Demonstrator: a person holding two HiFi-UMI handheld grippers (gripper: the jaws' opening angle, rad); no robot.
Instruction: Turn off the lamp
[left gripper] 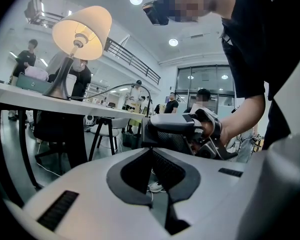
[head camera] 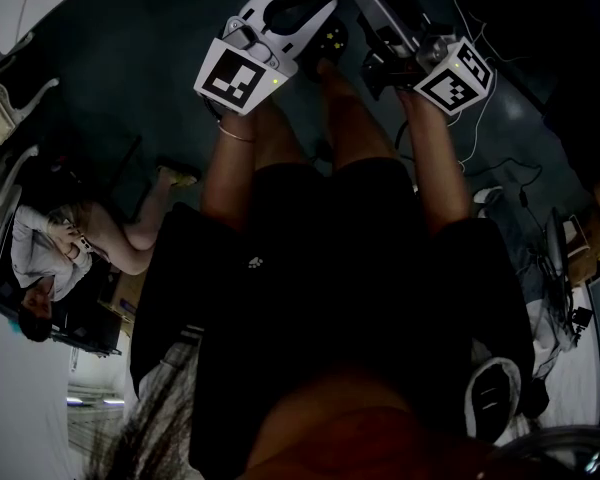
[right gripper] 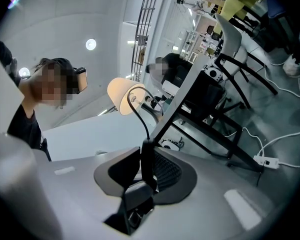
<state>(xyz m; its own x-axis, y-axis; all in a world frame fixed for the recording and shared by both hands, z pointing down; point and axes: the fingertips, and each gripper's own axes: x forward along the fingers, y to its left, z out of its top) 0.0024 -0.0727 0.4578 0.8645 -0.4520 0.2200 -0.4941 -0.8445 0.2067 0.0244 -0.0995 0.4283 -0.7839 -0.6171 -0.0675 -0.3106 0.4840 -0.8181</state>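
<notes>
While the right hand-held gripper (right gripper: 145,157) pinches the black switch (right gripper: 148,170) on the cord (right gripper: 137,115), the left hand-held gripper (left gripper: 151,151) has its pads pressed together on nothing and points at the right one, which sits just ahead of it in a hand (left gripper: 236,128). From the switch the cord climbs in a curve to the lamp (left gripper: 82,26). It stands upright on the white counter (left gripper: 20,96), well apart from both tools and higher than them, its shade glowing. People sit behind the counter, and a chair (left gripper: 106,126) stands under its far end
</notes>
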